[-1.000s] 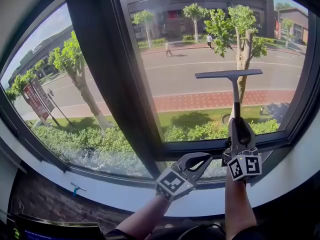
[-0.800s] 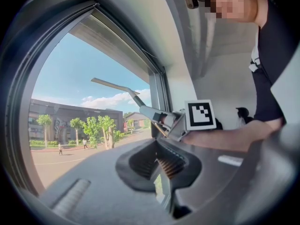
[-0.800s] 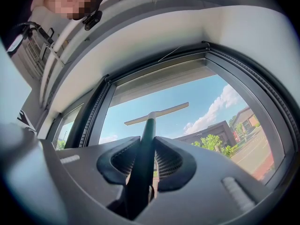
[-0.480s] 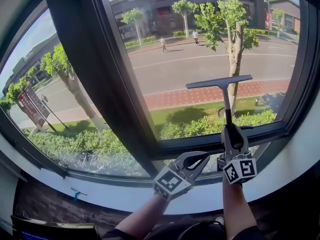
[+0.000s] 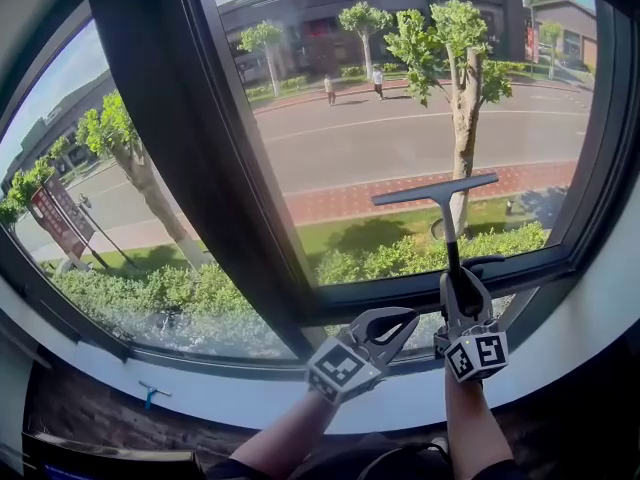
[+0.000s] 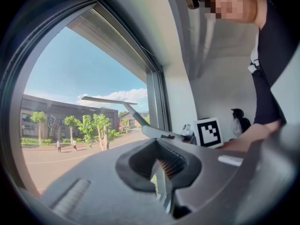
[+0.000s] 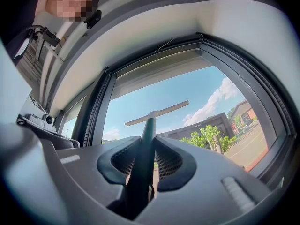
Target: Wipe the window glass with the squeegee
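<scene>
A dark T-shaped squeegee (image 5: 446,208) stands upright against the right window pane (image 5: 400,118), its blade (image 5: 435,190) across the lower glass and tilted up to the right. My right gripper (image 5: 463,290) is shut on the squeegee's handle, low by the sill. In the right gripper view the handle (image 7: 146,149) runs up between the jaws to the blade (image 7: 157,113). My left gripper (image 5: 392,322) hangs to the left of the right one, jaws together, holding nothing. The left gripper view shows the squeegee (image 6: 123,108) off to its right.
A thick dark mullion (image 5: 190,138) splits the window into two panes. A white sill (image 5: 250,393) runs along below. A small blue object (image 5: 150,393) lies on the ledge at lower left. A person stands behind the grippers (image 6: 272,69).
The squeegee and my right gripper have slid down the glass, and the blade now tilts more up to the right. The left gripper has stayed in place.
</scene>
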Demonstrator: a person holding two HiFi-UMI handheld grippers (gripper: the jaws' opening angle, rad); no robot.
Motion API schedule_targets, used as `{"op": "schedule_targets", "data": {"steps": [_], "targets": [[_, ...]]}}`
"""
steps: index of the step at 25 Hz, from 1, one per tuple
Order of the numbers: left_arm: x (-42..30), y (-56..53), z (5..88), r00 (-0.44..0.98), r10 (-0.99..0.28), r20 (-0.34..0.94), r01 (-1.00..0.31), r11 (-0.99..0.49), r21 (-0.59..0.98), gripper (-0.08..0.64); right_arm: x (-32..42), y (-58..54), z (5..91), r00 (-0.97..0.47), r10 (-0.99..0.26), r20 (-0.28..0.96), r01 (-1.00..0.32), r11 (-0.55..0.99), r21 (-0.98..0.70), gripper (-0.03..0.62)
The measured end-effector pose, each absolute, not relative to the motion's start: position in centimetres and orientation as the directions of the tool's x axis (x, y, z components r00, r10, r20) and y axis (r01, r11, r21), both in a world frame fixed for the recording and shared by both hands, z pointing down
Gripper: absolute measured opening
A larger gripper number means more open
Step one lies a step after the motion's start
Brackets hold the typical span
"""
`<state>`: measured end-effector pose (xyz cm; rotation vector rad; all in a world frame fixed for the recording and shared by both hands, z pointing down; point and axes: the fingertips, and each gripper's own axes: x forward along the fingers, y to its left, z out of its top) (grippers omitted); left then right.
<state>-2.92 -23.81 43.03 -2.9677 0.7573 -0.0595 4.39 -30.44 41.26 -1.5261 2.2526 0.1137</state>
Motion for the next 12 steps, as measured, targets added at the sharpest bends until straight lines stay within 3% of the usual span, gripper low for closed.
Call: {"op": "schedule_targets", "data": {"steps": [12], "targets": [[-2.4,-24.1,45.2,0.883,-0.468,0.04,-0.464,-0.882,-0.084,0.002,4.4,-29.7,47.1,-0.314,-0.895,-0.316,-0.901,0.386,-0.198,0.098]]}}
